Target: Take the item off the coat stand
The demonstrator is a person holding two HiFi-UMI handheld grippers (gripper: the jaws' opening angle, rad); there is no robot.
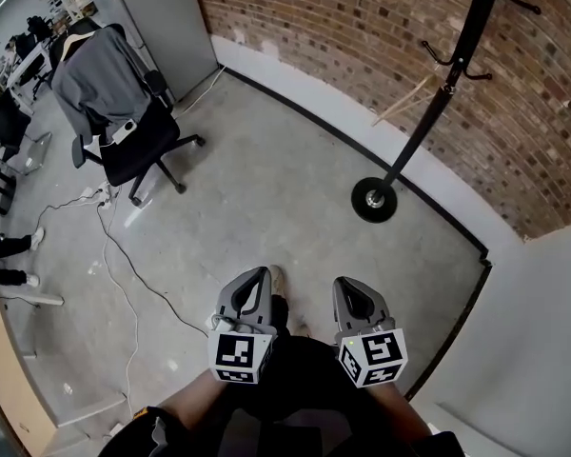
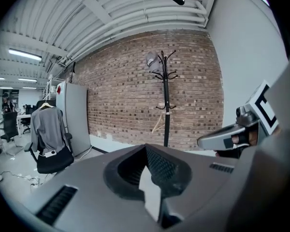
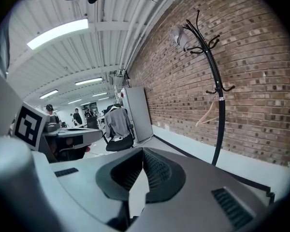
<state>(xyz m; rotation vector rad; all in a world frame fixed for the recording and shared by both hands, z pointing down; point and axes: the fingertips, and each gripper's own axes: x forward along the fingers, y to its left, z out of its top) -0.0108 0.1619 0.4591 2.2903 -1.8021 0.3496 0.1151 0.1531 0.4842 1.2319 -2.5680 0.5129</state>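
A black coat stand point(image 1: 428, 122) rises by the brick wall at the upper right of the head view, its round base point(image 1: 374, 199) on the concrete floor. A grey item point(image 2: 152, 61) hangs from its top hooks, also seen as the grey item point(image 3: 178, 33) in the right gripper view. Lower on the pole hangs a wooden hanger point(image 1: 404, 103). My left gripper point(image 1: 257, 276) and right gripper point(image 1: 348, 284) are side by side in front of my body, well short of the stand. Both are shut and hold nothing, with the left gripper's point(image 2: 146, 151) and the right gripper's point(image 3: 143, 153) jaws meeting.
An office chair point(image 1: 133, 141) draped with a grey garment point(image 1: 100, 74) stands at the left. Cables point(image 1: 124, 274) trail over the floor. A grey cabinet point(image 1: 162, 17) stands against the brick wall point(image 1: 362, 36). A white wall point(image 1: 542, 331) closes the right corner.
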